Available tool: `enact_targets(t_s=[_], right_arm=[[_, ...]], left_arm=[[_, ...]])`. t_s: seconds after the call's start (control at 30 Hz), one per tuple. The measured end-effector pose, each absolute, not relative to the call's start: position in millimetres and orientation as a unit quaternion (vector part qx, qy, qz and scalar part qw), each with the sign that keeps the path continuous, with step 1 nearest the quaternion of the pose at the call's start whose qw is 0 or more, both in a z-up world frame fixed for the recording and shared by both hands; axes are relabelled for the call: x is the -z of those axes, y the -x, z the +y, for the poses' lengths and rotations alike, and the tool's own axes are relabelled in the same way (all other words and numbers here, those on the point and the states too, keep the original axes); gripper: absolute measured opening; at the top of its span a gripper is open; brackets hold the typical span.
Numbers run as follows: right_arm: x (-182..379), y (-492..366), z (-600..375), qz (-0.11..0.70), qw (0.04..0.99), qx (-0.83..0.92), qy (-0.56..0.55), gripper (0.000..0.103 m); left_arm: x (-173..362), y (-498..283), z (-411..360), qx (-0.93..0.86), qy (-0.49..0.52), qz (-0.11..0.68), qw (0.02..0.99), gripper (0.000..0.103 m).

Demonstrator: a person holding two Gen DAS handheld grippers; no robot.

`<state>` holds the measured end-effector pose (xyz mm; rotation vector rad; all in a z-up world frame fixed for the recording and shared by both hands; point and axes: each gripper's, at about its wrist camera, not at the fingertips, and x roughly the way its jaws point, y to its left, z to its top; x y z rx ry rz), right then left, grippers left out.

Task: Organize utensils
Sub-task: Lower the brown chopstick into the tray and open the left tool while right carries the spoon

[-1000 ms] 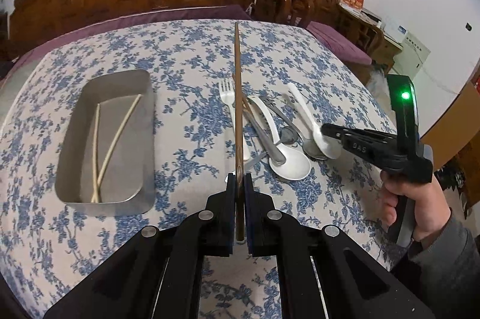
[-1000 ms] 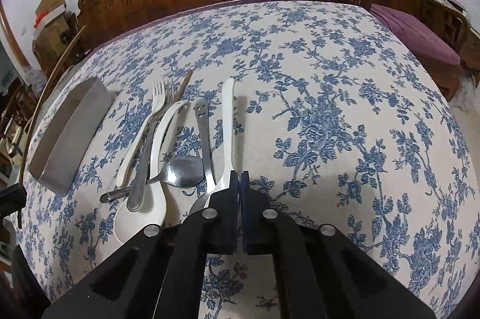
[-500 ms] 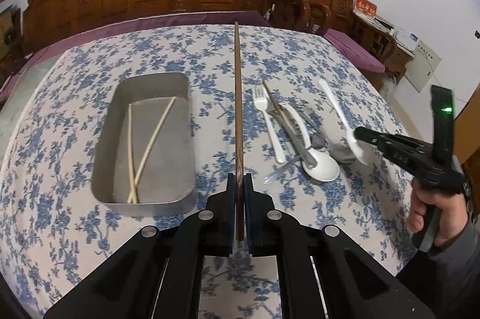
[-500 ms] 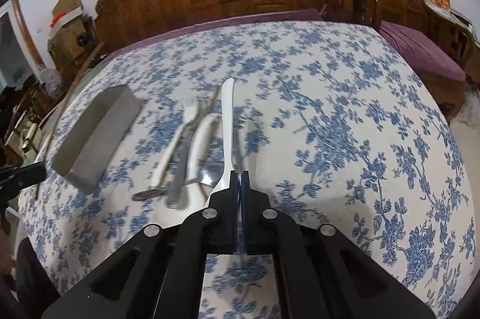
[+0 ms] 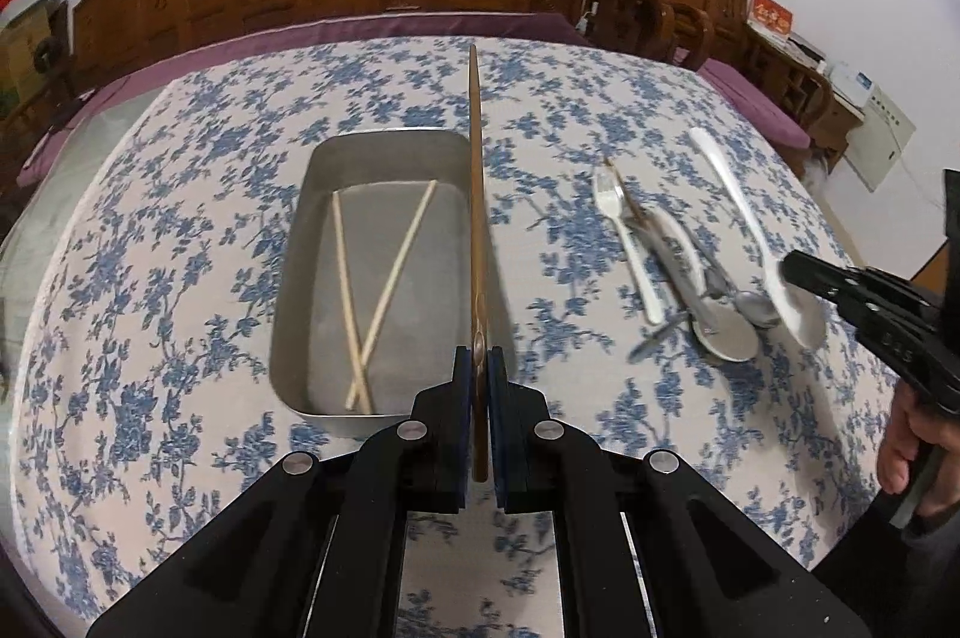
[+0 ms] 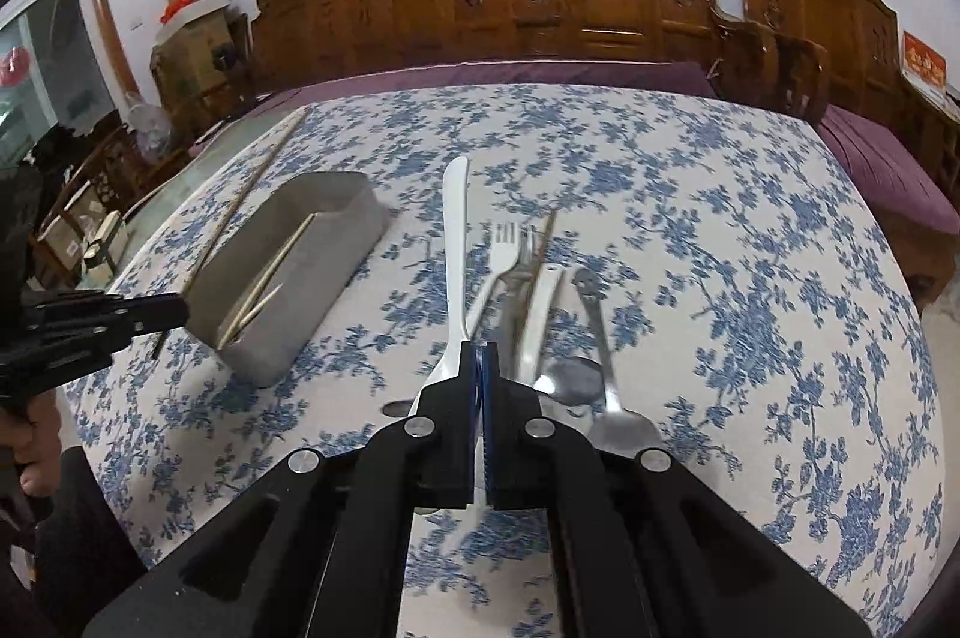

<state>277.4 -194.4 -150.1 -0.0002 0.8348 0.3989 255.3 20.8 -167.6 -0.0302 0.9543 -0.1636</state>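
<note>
Left gripper clamped on a brown chopstick held over the right rim of the metal tray near the table's left side, right gripper pinched shut on a white spoon lifted beside the remaining utensil pile mid-table

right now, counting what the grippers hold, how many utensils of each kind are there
chopstick: 4 (2 in tray, 1 in left gripper, 1 loose)
fork: 2
spoon: 4 (1 in right gripper)
total: 10
</note>
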Motion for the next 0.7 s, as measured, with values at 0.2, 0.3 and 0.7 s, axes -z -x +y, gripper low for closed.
enact_targets(t_s=[0.2, 0.3, 0.7], right_arm=[[147.4, -272.1, -171.7, 0.403, 0.891, -0.207, 0.003, 0.002], [146.3, -269.9, -160.1, 0.403, 0.89, -0.215, 0.007, 0.002], [142.9, -269.9, -113.2, 0.401, 0.885, -0.237, 0.002, 0.003]], left_arm=[[177.9, -265.2, 31.1, 0.068, 0.01, 0.471, 0.88, 0.005], [182.9, -270.4, 34.7, 0.063, 0.006, 0.476, 0.877, 0.005], [189.9, -287.6, 45.1, 0.048, 0.006, 0.486, 0.873, 0.005]])
